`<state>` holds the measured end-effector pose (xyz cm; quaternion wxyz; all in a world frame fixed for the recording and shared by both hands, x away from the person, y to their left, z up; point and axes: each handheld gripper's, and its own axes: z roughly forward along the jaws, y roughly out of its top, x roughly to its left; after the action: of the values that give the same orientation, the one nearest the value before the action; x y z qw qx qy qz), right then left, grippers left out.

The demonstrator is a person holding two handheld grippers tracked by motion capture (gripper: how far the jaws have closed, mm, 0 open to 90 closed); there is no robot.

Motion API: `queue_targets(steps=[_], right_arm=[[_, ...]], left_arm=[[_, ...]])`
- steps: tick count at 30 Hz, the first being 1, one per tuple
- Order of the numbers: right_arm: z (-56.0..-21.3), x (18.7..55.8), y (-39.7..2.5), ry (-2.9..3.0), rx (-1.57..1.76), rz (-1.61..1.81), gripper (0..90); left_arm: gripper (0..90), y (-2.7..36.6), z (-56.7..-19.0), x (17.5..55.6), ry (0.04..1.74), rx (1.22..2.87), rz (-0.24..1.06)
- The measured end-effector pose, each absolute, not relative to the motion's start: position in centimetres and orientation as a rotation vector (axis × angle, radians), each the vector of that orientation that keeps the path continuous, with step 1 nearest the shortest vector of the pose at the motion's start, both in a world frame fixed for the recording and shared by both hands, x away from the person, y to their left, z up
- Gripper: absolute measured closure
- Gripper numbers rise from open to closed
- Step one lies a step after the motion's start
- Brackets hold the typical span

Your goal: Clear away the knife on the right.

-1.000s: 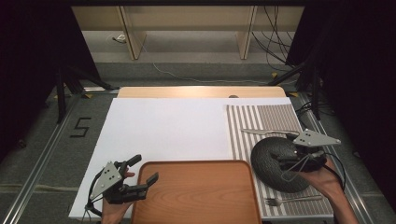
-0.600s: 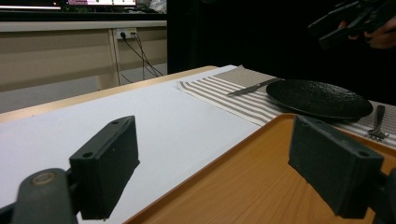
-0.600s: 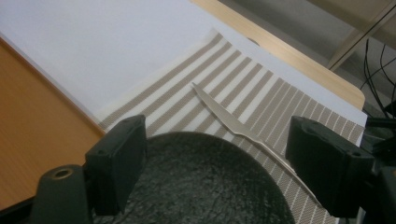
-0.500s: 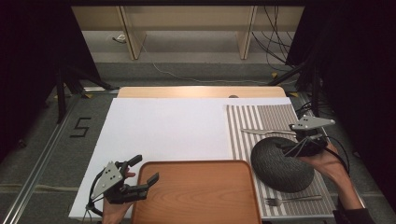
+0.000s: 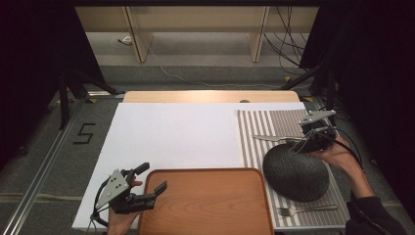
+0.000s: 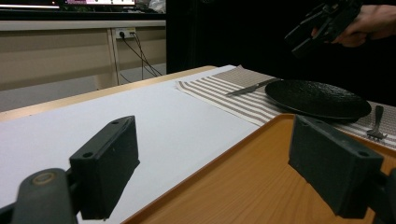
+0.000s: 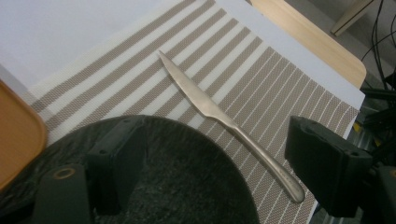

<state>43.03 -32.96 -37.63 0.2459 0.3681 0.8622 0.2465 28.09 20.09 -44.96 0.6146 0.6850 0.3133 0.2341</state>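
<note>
- Step, as I judge it: the right gripper, jaws apart, hangs over the knife beside the plate.
- Next: descend and clamp the slim handle.
- Knife: smooth metal, on a woven striped mat; plate: dark, rough, round.
- Left gripper, jaws apart, straddles the wooden tray corner.

A wooden table carries a white sheet, with a striped mat and tray on top.

There was one black plate, one knife, one fork, one striped placemat and one wooden tray.
</note>
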Motion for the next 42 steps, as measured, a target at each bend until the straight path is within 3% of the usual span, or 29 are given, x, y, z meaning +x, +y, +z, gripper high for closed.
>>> queue_targets(steps=[20,42], right_arm=[[-39.1,49.0,-34.3,2.461,1.130,0.496,24.7],[-41.5,52.5,-34.5,2.533,1.214,0.374,28.3]], left_arm=[[15.8,20.0,-45.1,28.1,0.723,1.576,0.530],[15.9,20.2,-45.2,28.2,0.727,1.572,0.523]])
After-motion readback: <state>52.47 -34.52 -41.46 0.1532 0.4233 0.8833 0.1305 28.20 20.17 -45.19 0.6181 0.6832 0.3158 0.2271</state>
